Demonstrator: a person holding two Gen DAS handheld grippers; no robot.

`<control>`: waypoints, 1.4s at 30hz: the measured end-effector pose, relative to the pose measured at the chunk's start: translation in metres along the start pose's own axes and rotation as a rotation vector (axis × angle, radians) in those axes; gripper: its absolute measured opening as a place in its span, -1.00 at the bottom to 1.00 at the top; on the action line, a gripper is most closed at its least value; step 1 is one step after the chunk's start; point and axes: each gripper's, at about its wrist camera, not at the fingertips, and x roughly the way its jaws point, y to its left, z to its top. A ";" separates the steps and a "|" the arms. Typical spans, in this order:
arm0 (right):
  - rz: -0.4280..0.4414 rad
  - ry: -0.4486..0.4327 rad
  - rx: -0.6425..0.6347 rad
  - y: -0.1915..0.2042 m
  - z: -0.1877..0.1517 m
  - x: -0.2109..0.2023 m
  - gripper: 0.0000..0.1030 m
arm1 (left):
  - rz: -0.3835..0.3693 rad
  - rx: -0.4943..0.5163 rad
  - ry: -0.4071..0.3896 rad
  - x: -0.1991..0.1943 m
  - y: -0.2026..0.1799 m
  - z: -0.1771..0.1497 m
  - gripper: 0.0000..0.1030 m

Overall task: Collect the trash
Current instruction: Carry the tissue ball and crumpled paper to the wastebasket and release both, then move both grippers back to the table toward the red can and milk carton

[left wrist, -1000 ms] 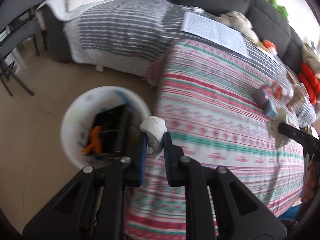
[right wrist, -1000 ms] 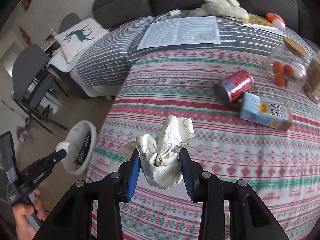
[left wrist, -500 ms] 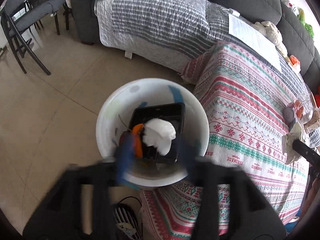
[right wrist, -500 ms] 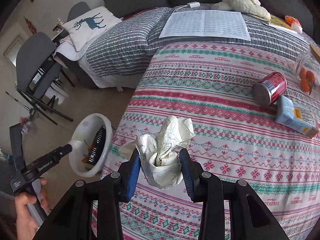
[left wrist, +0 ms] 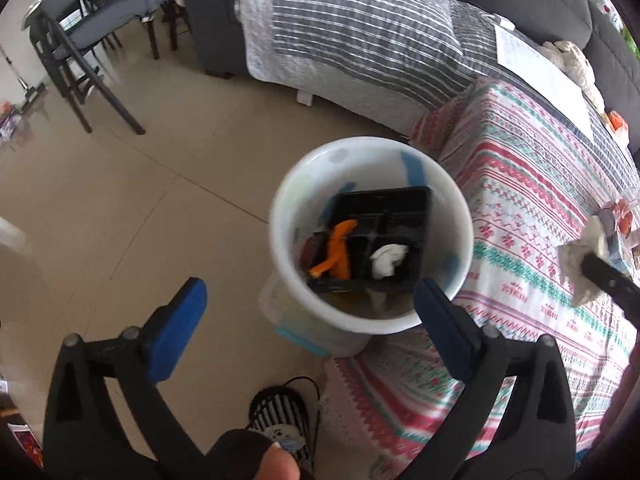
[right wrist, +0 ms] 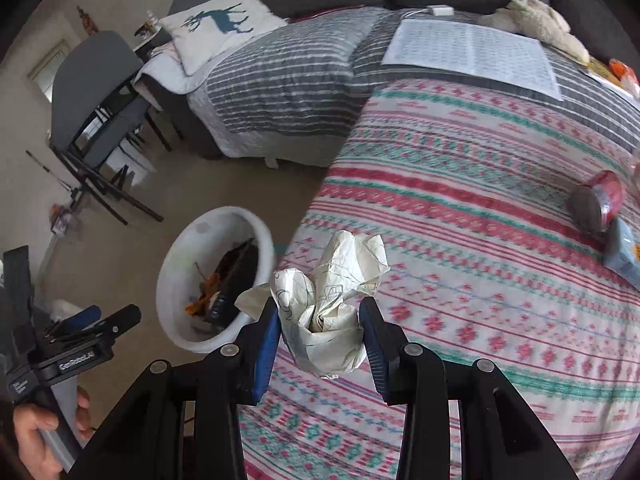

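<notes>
Trash at 2 spots. White paper wad [left wrist: 387, 260] lies inside the white bucket [left wrist: 460, 216] on the floor, resting in a black compartment tray [left wrist: 400, 208] that leans in the bucket beside an orange scrap [left wrist: 336, 252]. Left gripper [left wrist: 312, 328] hangs above the bucket's near rim, pointing steeply down; its jaws have just been opening and now stand wide apart with nothing between them, blue pads [left wrist: 176, 332] clear of the wad. Bucket stands on the tile floor [left wrist: 120, 208], just beside the edge of the bed with the red-and-green patterned blanket [left wrist: 532, 216]. A thumb in a dark fingerless glove [left wrist: 260, 460] shows at the bottom edge of the left wrist view, above a striped slipper [left wrist: 280, 412]. Right gripper [right wrist: 320, 340] has its jaws clamped on a crumpled sheet of paper [right wrist: 332, 312] with pen lines, held over the blanket's edge, near the bucket but not above it. From the right wrist view the bucket sits down-left of the paper, and the left gripper's handle is gripped by a hand [right wrist: 36, 432] at the lower left. On the blanket, well apart from the paper: 1 red can [right wrist: 598, 204] on its side and 1 light-blue carton [right wrist: 624, 252] touching it. Farther back, a printed sheet [right wrist: 472, 52] lies on a grey striped quilt [right wrist: 288, 76]. Folding chair [left wrist: 80, 40] stands across the floor.
</notes>
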 end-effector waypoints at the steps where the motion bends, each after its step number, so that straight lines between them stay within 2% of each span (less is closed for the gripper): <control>1: 0.011 0.007 -0.007 0.007 0.001 0.007 -0.21 | 0.007 -0.004 -0.001 -0.001 0.003 0.000 0.99; 5: 0.049 0.025 -0.025 0.033 0.004 0.030 -0.21 | 0.046 -0.006 -0.016 -0.009 0.020 -0.002 0.99; 14: 0.107 0.017 -0.030 0.068 0.005 0.066 -0.17 | 0.062 0.001 -0.003 -0.006 0.041 -0.005 0.99; 17: 0.138 -0.020 -0.038 0.076 0.008 0.073 -0.06 | 0.059 -0.009 -0.001 -0.007 0.048 -0.006 0.99; 18: 0.163 -0.048 -0.044 0.079 0.008 0.073 0.06 | 0.054 -0.017 -0.001 -0.008 0.051 -0.006 0.99; 19: 0.182 -0.071 -0.051 0.082 0.008 0.073 0.28 | 0.052 -0.021 -0.002 -0.008 0.053 -0.007 0.99; 22: 0.174 -0.093 -0.061 0.088 0.008 0.070 0.34 | 0.048 -0.040 -0.006 -0.010 0.058 -0.007 0.99; 26: 0.125 -0.109 -0.085 0.088 0.006 0.059 0.34 | 0.041 -0.035 -0.015 -0.013 0.056 -0.006 0.99; 31: 0.055 -0.113 -0.106 0.069 -0.001 0.035 0.37 | 0.027 -0.007 -0.021 -0.017 0.046 -0.007 0.99; 35: -0.018 -0.118 -0.104 0.046 -0.005 0.013 0.46 | 0.012 0.022 -0.022 -0.020 0.030 -0.008 0.99; 37: -0.063 -0.127 -0.073 0.026 -0.008 -0.002 0.54 | 0.007 0.028 -0.021 -0.022 0.024 -0.008 0.99; 42: -0.135 -0.128 0.003 -0.025 -0.020 -0.031 0.59 | -0.036 0.050 -0.020 -0.028 -0.004 -0.007 0.99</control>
